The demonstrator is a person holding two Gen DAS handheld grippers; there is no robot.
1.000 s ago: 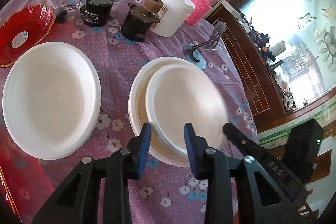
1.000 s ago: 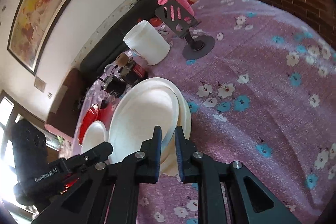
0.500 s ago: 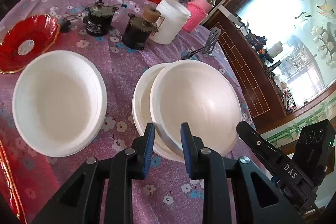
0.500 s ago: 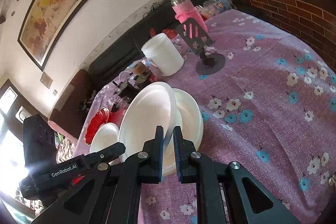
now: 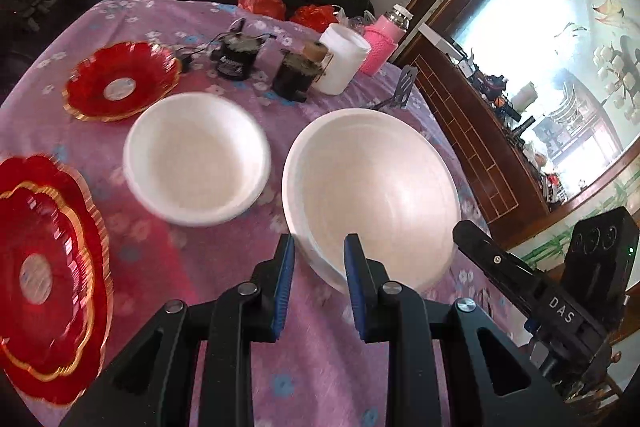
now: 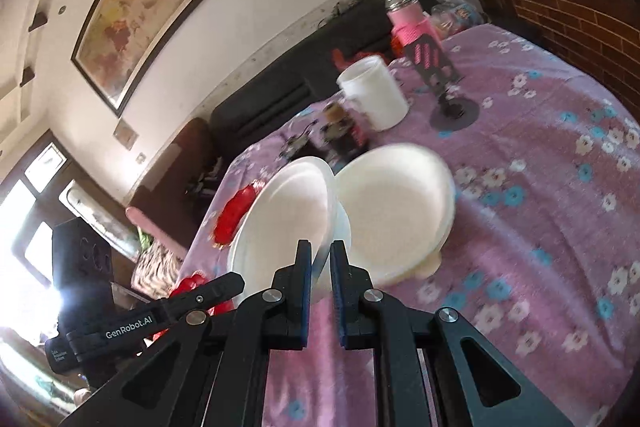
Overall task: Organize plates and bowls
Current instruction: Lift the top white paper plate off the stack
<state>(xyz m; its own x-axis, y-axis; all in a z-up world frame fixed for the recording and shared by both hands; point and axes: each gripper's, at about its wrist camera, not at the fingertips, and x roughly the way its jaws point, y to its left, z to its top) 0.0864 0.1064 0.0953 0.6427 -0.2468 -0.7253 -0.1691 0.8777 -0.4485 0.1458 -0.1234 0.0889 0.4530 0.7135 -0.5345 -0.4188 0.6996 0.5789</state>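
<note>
Both grippers hold one white bowl [image 5: 372,195] lifted above the purple flowered table. My left gripper [image 5: 320,263] is shut on its near rim. My right gripper [image 6: 320,267] is shut on its rim too, and the bowl shows tilted in the right wrist view [image 6: 284,227]. A second white bowl [image 6: 396,211] stays on the table to the right of the held one in that view. Another white bowl [image 5: 196,159] sits to the left in the left wrist view. A red gold-rimmed plate [image 5: 120,83] lies at the far left and a larger red plate [image 5: 44,259] at the near left.
At the back stand a white tub [image 5: 340,63], a pink flask [image 5: 384,43], two dark motor-like parts [image 5: 236,55] and a black phone stand [image 6: 444,83]. A dark sofa runs behind the table. A brick-faced ledge borders the right side.
The white bowl has been lifted off the one beneath it and carried up and toward the left. Both grippers rose with it, and more of the table and red plates came into view.
</note>
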